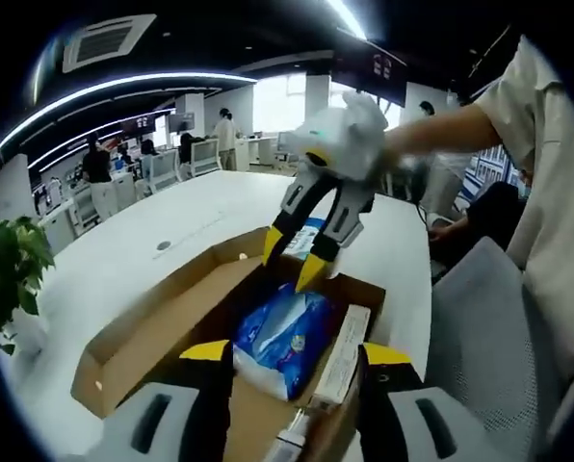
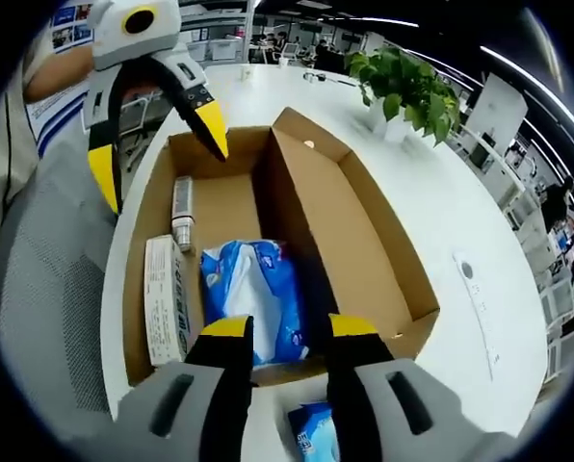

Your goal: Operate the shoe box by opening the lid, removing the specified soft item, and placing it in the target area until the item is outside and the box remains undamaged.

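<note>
The cardboard shoe box point(image 1: 123, 346) stands open on the white table, its lid point(image 2: 350, 221) folded out flat beside it. Inside lies a soft blue-and-white pack point(image 1: 282, 337) point(image 2: 253, 294), next to a long white carton point(image 1: 343, 354) point(image 2: 167, 298) and a small white tube point(image 2: 181, 212). My left gripper point(image 1: 295, 353) point(image 2: 159, 152) is open and hovers over one end of the box, holding nothing. Over the opposite end my right gripper point(image 2: 290, 327) point(image 1: 292, 260) is also open, its tips just above the blue pack and not touching it.
A second small blue packet point(image 2: 316, 428) point(image 1: 306, 236) lies on the table point(image 2: 460, 192) outside the box end. A potted plant point(image 2: 407, 87) point(image 1: 13, 265) stands near the lid side. A grey chair point(image 1: 480, 327) and a person's arm are on the other side.
</note>
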{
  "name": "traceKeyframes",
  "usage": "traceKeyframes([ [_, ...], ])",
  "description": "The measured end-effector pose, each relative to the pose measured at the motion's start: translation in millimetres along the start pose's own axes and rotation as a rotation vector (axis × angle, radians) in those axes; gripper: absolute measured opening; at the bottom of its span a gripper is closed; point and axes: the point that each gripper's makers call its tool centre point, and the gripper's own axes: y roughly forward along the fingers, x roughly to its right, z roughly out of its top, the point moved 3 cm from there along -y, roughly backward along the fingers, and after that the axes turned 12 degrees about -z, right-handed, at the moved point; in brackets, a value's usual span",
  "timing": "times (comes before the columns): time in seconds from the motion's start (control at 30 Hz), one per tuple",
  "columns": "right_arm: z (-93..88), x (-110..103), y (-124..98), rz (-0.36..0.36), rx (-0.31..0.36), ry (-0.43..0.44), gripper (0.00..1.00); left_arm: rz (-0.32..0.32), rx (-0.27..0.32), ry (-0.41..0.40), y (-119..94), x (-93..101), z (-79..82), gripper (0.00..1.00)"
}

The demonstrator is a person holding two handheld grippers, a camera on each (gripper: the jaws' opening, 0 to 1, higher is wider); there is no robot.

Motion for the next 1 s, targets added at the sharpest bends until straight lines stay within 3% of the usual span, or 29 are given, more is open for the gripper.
traceKeyframes([
  [0.17, -3.6, -2, 9, 0.007, -0.016, 0.006, 0.20, -0.044, -0.047, 0.028, 23, -7.3, 0.7, 0.36],
  [0.33, -5.3, -2, 14, 0.004, -0.025, 0.009, 0.15, -0.117, -0.096, 0.086, 47, -7.1, 4.4, 0.32],
  [0.63, -9.6, -4, 23, 0.003, -0.043, 0.026, 0.07, -0.174, -0.181, 0.147, 76, -8.6, -1.2, 0.24],
  [0.77, -9.8, -5, 25, 0.003, -0.045, 0.030, 0.01, -0.181, -0.205, 0.148, 82, -11.8, -6.0, 0.15],
  [1.0, -9.7, -8, 23, 0.018, -0.047, 0.037, 0.00, -0.174, -0.202, 0.098, 80, -14.5, -6.3, 0.01],
])
